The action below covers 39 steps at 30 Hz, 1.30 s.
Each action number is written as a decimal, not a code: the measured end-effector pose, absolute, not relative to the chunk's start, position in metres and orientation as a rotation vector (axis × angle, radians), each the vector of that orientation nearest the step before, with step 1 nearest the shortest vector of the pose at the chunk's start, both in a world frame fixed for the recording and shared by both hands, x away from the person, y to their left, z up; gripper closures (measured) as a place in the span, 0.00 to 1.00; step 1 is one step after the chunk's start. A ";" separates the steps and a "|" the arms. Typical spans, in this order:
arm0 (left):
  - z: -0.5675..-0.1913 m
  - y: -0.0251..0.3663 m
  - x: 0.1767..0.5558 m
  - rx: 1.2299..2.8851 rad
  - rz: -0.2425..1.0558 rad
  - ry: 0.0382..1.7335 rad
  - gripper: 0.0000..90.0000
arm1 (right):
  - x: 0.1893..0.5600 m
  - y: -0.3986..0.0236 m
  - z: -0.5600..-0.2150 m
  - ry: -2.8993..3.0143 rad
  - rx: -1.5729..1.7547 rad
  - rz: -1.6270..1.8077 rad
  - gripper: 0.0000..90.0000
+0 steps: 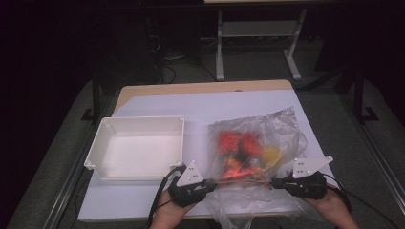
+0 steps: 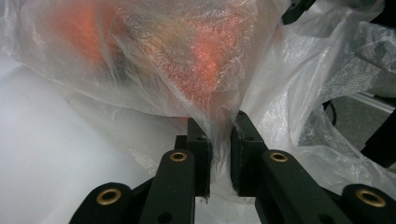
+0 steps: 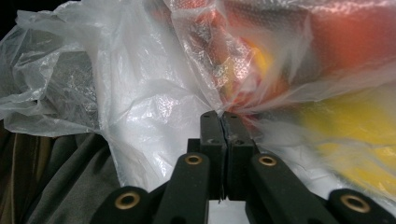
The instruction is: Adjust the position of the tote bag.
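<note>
At the table's near edge, the left gripper point(image 1: 208, 184) pinches a fold of the clear crinkled plastic bag point(image 1: 258, 143), film bunched between its nearly closed jaws. Opposite, the right gripper point(image 1: 276, 182) clamps the bag's other side, jaws pressed flat together on the film. Between both, the bag lies on the pale sheet-covered table point(image 1: 157, 102), holding blurred red, orange and yellow items. Left of it sits a white rectangular plastic tray point(image 1: 138, 125).

I see both hands low at near edge, palms under grippers. Left gripper point(image 1: 210, 183) points right, jaws nearly together, thin film pinched between. Right gripper point(image 1: 274, 182) points left, jaws pressed fully together on film.
</note>
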<state>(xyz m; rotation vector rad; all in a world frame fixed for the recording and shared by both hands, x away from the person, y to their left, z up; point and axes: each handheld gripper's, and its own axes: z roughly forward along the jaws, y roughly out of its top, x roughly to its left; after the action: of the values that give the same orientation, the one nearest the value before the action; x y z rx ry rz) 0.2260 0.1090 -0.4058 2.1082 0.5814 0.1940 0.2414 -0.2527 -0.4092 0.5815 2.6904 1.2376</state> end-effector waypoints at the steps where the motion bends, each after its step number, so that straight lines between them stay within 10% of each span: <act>1: -0.405 0.110 0.226 2.106 0.196 0.576 0.91 | 0.241 -0.253 -0.408 2.690 0.576 1.242 0.99; 32: -0.381 0.096 0.278 2.034 0.271 0.653 0.99 | 0.315 -0.245 -0.371 2.585 0.627 1.256 1.00; 39: -0.376 0.101 0.275 2.030 0.275 0.661 0.84 | 0.331 -0.235 -0.383 2.620 0.663 1.236 1.00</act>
<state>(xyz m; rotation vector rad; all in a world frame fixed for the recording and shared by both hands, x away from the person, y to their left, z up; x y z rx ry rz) 0.2745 0.1014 -0.3765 2.0299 0.6610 0.2747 0.3309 -0.2353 -0.3828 0.6627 2.6201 1.2362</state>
